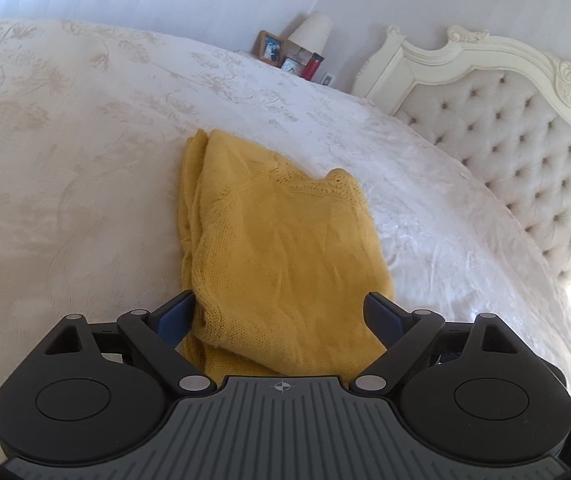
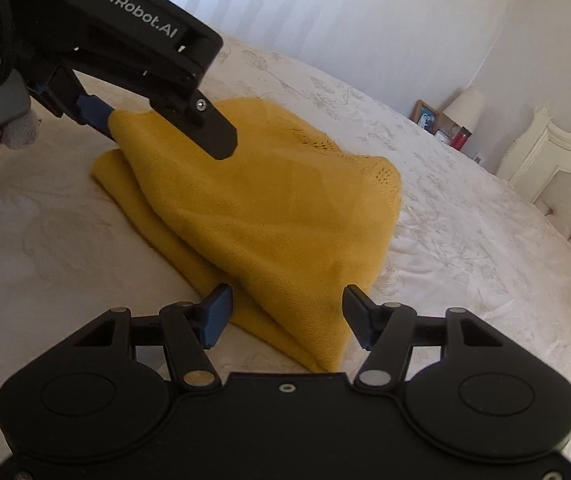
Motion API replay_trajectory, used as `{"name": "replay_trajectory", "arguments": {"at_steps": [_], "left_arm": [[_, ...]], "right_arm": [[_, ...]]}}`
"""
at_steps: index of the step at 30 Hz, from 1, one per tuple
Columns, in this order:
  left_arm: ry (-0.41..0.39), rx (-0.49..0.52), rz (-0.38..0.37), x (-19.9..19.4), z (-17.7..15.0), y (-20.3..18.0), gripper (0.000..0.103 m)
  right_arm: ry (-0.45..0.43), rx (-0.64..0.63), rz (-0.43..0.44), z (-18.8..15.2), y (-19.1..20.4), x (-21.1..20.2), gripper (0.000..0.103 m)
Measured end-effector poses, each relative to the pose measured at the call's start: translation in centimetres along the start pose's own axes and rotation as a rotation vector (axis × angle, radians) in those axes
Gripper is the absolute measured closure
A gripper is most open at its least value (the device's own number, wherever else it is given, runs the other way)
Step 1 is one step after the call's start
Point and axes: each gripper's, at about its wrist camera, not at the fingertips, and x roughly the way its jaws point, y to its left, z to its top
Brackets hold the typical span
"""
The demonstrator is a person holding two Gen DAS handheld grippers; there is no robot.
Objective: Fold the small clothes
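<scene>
The left tool (image 1: 279,312) is standing wide open around the near edge of the yellow sweater (image 1: 281,248), which is lying folded on the bed (image 1: 65,168). The right tool (image 2: 285,312) is also wide open, over the sweater's near corner.

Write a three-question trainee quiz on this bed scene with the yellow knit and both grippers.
1. True or false: the yellow knit garment lies on the white bedspread.
2. Which gripper shows in the other's camera? A) left B) right
3. Fill in: beside the lamp stands a ____ bottle.

Key
1. True.
2. A: the left gripper shows in the right wrist view, its open fingers straddling a lifted edge of the knit. The right gripper is open too.
3. Red.
</scene>
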Motion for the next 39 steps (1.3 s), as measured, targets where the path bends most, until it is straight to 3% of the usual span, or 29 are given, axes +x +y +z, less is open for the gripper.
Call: {"name": "replay_trajectory", "arguments": {"at_steps": [1,4,8,10,14,16,18,20,21,24,26,29,33,39], "left_arm": [[0.003,-0.010,-0.001,0.1,-0.1,0.1,0.013],[0.006,-0.009,-0.004,0.1,-0.1,0.1,0.013],[0.014,-0.006,-0.015,0.3,-0.2,-0.2,0.013],[0.031,-0.007,-0.007,0.5,-0.4,-0.3,0.013],[0.082,0.006,0.035,1.3,-1.0,-0.2,0.014],[0.088,0.026,0.051,1.2,-1.1,-0.4,0.017],[0.108,0.054,0.099,1.3,-1.0,-0.5,0.036],[0.133,0.067,0.168,1.2,-1.0,-0.4,0.051],[0.137,0.051,0.178,1.0,-1.0,-0.2,0.053],[0.165,-0.003,0.193,0.4,-0.9,0.3,0.051],[0.185,0.008,0.233,-0.1,-0.9,0.1,0.051],[0.122,0.038,0.272,-1.9,-0.3,-0.7,0.047],[-0.026,0.140,0.259,-3.4,2.0,-2.6,0.022],[0.031,0.116,0.196,1.5,5.5,-2.7,0.018]], "right_arm": [[0.001,0.016,-0.024,0.1,-0.4,0.2,0.045],[0.014,0.095,-0.055,0.0,-2.2,0.7,0.090],[0.021,0.113,-0.089,-0.9,-3.2,0.2,0.091],[0.028,0.135,-0.057,-1.1,-3.5,-0.1,0.090],[0.071,0.108,0.003,-1.8,-2.8,-0.2,0.080],[0.081,0.111,0.018,-1.9,-2.5,-0.7,0.080],[0.086,0.151,0.024,-1.9,-3.3,-1.4,0.079],[0.059,0.226,0.025,-1.7,-4.7,-2.3,0.060],[0.034,0.265,0.017,-1.6,-5.3,-2.9,0.056],[-0.030,0.394,0.039,-1.1,-6.9,-3.7,0.035],[-0.046,0.476,0.085,-0.8,-7.7,-3.0,0.004],[-0.047,0.596,0.131,-1.0,-8.4,-1.5,0.001],[-0.032,0.722,0.150,-1.9,-8.8,-0.2,0.001],[-0.045,0.796,0.147,-3.4,-9.1,-0.4,0.001]]}}
